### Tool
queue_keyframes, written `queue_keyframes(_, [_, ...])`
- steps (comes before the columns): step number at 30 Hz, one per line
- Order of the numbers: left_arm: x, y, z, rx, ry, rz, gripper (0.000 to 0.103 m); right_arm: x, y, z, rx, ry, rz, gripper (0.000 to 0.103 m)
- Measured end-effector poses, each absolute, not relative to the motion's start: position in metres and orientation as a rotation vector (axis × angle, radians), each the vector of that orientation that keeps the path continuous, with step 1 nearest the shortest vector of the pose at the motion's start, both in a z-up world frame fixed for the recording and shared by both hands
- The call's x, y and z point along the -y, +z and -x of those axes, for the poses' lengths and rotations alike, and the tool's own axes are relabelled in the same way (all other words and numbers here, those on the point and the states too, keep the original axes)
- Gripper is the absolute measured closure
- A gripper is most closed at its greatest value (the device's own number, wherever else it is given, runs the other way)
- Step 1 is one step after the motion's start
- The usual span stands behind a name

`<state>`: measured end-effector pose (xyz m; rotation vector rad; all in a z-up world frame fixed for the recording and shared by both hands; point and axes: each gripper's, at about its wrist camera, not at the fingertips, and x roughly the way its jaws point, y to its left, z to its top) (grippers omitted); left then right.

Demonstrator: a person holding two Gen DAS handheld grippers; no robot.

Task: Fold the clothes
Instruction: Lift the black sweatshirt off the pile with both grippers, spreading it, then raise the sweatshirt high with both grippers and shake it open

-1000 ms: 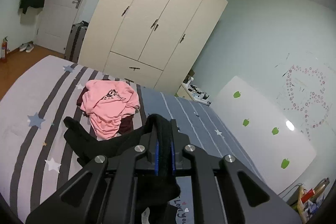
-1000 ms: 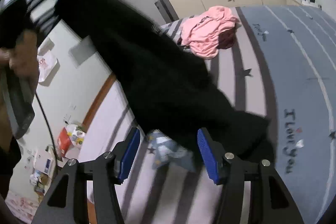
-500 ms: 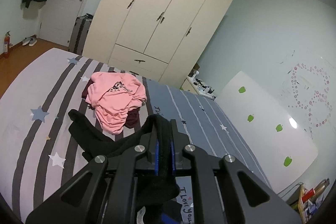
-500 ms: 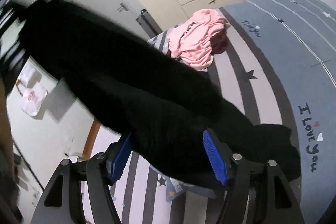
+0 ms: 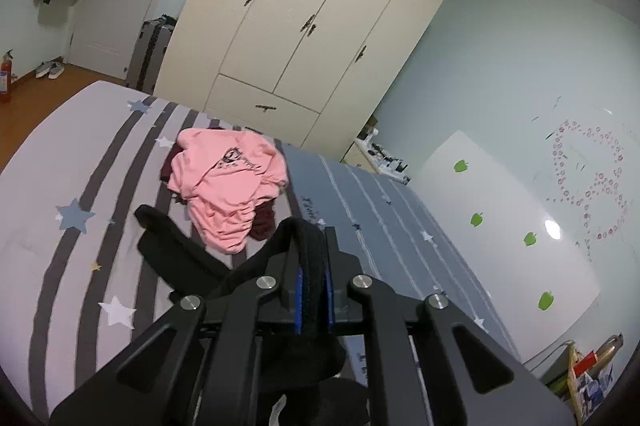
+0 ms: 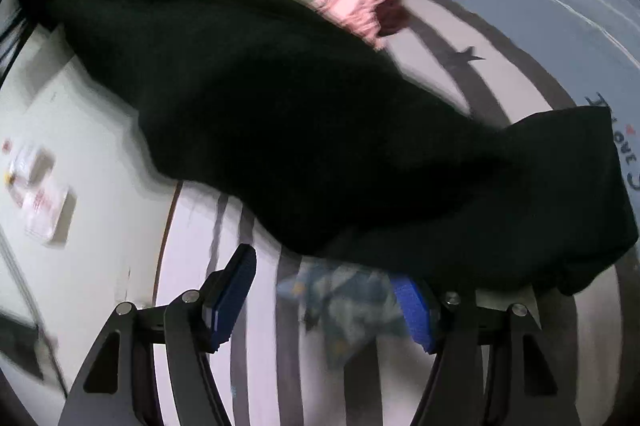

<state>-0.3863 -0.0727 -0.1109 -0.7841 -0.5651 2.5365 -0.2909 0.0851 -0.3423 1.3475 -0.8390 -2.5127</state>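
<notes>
The left claw (image 5: 311, 300) pinched the limp black garment (image 6: 280, 114), draping toward ten o'clock; the right claw (image 6: 324, 302) gaped empty, best taking its hem

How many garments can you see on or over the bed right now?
3, maybe more hidden: a black garment pinched in the left claw, trailing onto the bed; a pink top heaped mid-bed; a maroon piece under it.
</notes>
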Motion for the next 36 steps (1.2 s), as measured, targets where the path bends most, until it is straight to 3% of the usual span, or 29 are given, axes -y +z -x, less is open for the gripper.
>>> queue_keyframes(4, [0.092, -0.125, 0.392, 0.563, 2.561, 0.827, 0.097, -0.107, -0.349, 0.309, 0.977, -2.578, -1.285, 0.042])
queue_keyframes(5, [0.097, -0.127, 0.393, 0.567, 2.564, 0.835, 0.097, -0.113, -0.341, 0.307, 0.971, -2.618, -1.227, 0.048])
queue_keyframes(7, [0.102, -0.127, 0.393, 0.566, 2.560, 0.836, 0.097, -0.126, -0.324, 0.306, 0.948, -2.683, -1.138, 0.075])
queue_keyframes(12, [0.093, -0.111, 0.378, 0.514, 2.527, 0.801, 0.097, -0.163, -0.286, 0.312, 0.887, -2.802, -0.992, 0.089])
queue_keyframes(18, [0.068, -0.095, 0.375, 0.506, 2.513, 0.778, 0.097, -0.194, -0.260, 0.340, 0.814, -2.841, -0.935, 0.090])
queue_keyframes(24, [0.052, -0.117, 0.393, 0.505, 2.521, 0.847, 0.097, -0.214, -0.263, 0.346, 0.792, -2.877, -0.961, 0.090])
queue_keyframes(27, [0.048, -0.127, 0.391, 0.510, 2.519, 0.864, 0.097, -0.230, -0.256, 0.350, 0.761, -2.904, -0.952, 0.098])
queue_keyframes(31, [0.037, -0.108, 0.371, 0.448, 2.520, 0.762, 0.097, -0.249, -0.228, 0.345, 0.715, -2.936, -0.852, 0.099])
queue_keyframes(36, [0.029, -0.047, 0.339, 0.453, 2.519, 0.601, 0.097, -0.269, -0.160, 0.322, 0.650, -2.961, -0.678, 0.099])
